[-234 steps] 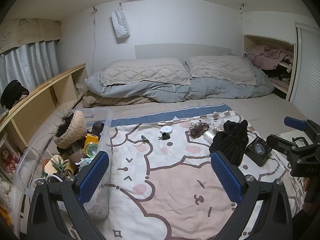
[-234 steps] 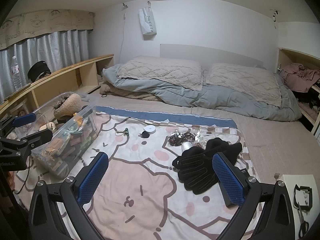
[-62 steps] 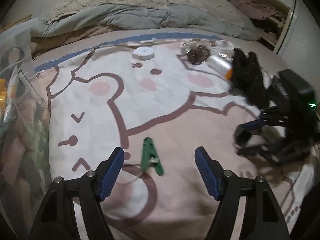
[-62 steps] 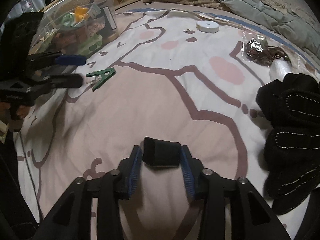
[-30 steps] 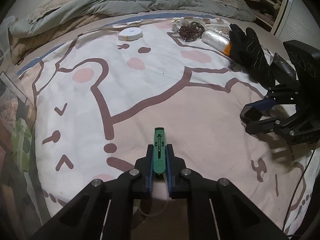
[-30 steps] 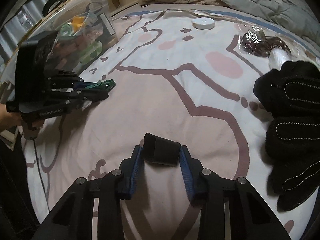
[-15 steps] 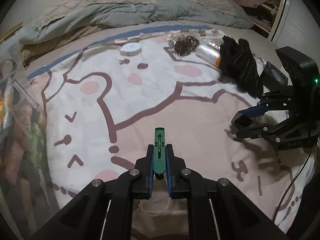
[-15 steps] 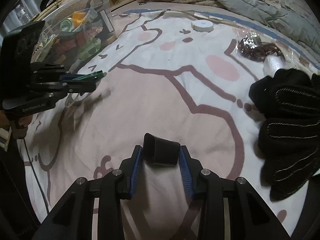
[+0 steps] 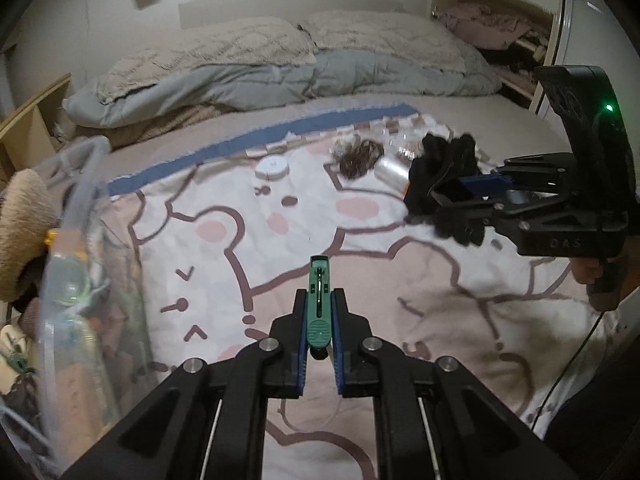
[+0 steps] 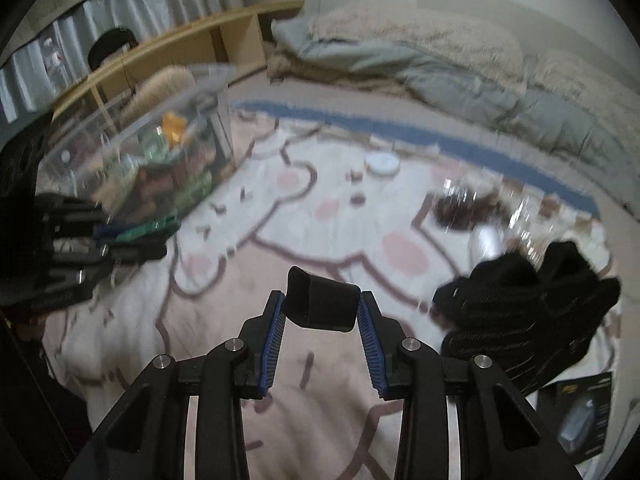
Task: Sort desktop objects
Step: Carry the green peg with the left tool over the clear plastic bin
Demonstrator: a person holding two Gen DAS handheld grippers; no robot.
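In the left wrist view, my left claw is clenching a green clothespin between its blue pads; the pin is pointing forward, its tip sticking out past the fingers, above the near part of the bear blanket. At the left edge of the blanket a clear plastic box is standing, full of small things, with a furry beige thing on top. Near the far edge of the blanket, just before the blue stripe, a white round case is lying, and to its right a brown tangle and a clear plastic roll. The black gloves are lying at the right edge. My right claw is showing there in front of the gloves, with something dark between its fingers.

In the right wrist view, my right claw is grasping a small black block, held tilted above the near middle of the blanket. The gloves are lying to the right, beside a dark packet at the near right corner. The white case is lying near the far edge. The box is standing at the left edge, and my left claw is hanging just before it, holding the clothespin. This view is blurred.
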